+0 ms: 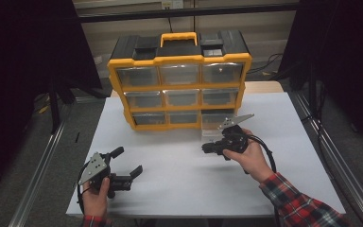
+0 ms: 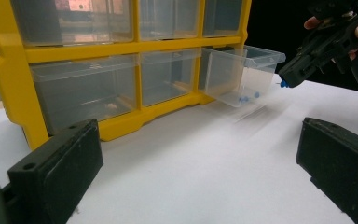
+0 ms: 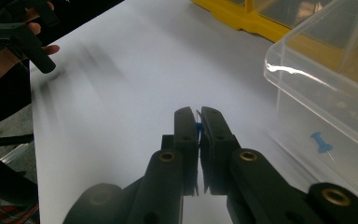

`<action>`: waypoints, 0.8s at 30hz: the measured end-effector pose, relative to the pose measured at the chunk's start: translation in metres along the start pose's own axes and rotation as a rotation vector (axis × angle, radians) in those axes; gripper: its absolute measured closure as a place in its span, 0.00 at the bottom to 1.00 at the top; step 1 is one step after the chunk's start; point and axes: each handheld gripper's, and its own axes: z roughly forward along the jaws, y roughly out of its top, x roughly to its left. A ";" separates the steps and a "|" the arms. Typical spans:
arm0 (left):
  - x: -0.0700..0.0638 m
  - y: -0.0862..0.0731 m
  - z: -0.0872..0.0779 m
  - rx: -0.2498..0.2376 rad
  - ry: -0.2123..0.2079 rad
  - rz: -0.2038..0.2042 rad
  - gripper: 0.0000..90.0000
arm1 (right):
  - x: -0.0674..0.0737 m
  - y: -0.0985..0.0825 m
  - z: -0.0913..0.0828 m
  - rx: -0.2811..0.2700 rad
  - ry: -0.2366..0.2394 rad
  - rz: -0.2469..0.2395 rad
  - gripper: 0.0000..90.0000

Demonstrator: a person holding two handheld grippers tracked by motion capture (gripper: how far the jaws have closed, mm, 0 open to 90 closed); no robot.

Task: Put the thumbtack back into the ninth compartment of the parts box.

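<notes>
A yellow and black organizer (image 1: pixel 179 61) with clear drawers stands at the back of the white table. Its bottom right drawer (image 1: pixel 215 126) (image 2: pixel 242 74) (image 3: pixel 326 93) is pulled out, and blue push pins (image 2: pixel 249 97) (image 3: pixel 320 142) lie inside it. My right gripper (image 1: pixel 205 148) (image 3: pixel 198 119) hovers just beside that drawer, shut on a blue push pin (image 3: pixel 198 127) (image 2: pixel 283 84) pinched at the jaw tips. My left gripper (image 1: pixel 128 161) (image 2: pixel 198 172) rests low near the table's front left, open, with nothing between its jaws.
The white table top (image 1: pixel 179 179) lies between the two grippers and the organizer. The organizer's other drawers (image 2: pixel 84 88) are pushed in. Metal rails (image 1: pixel 42 161) run along both sides of the table, with dark floor beyond.
</notes>
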 end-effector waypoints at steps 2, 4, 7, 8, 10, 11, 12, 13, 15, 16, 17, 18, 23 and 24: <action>0.000 0.000 0.000 0.001 0.000 0.000 0.00 | -0.001 0.001 0.000 -0.006 0.006 -0.004 0.97; 0.000 0.000 0.000 0.001 0.000 0.001 0.00 | -0.001 0.002 -0.001 0.001 0.002 0.004 0.97; 0.000 0.000 0.000 -0.001 0.001 -0.001 0.00 | -0.001 0.004 -0.001 -0.003 0.007 -0.005 0.97; 0.000 0.000 0.000 -0.001 0.001 -0.001 0.00 | -0.001 0.004 -0.001 0.001 0.006 -0.005 0.97; 0.000 0.000 0.000 0.000 0.001 0.000 0.00 | -0.001 0.005 0.000 0.003 0.010 -0.002 0.97; 0.000 0.000 0.000 -0.001 0.001 -0.001 0.00 | -0.001 0.006 0.000 0.006 0.011 -0.005 0.97; 0.001 0.000 0.000 0.001 0.005 0.004 0.00 | -0.001 0.006 -0.001 0.008 0.011 -0.007 0.97; 0.001 0.000 0.000 0.001 0.006 0.004 0.00 | 0.000 0.007 -0.001 0.007 0.012 -0.006 0.97; 0.001 0.000 0.000 0.001 0.006 0.004 0.00 | 0.000 0.007 -0.002 0.008 0.013 -0.003 0.97; 0.001 0.000 0.000 0.001 0.006 0.004 0.00 | 0.000 0.008 -0.002 0.009 0.015 0.002 0.97; 0.001 0.000 0.000 0.001 0.003 0.001 0.00 | 0.000 0.008 -0.002 0.006 0.017 -0.001 0.97; 0.000 0.000 0.000 0.001 0.000 0.001 0.00 | 0.000 0.009 -0.003 0.003 0.016 -0.003 0.97; 0.001 0.000 0.000 0.002 0.002 0.004 0.00 | 0.000 0.013 -0.006 -0.004 0.022 -0.002 0.97; 0.001 0.000 0.001 0.002 0.000 0.002 0.00 | -0.001 0.014 -0.007 0.000 0.018 -0.008 0.97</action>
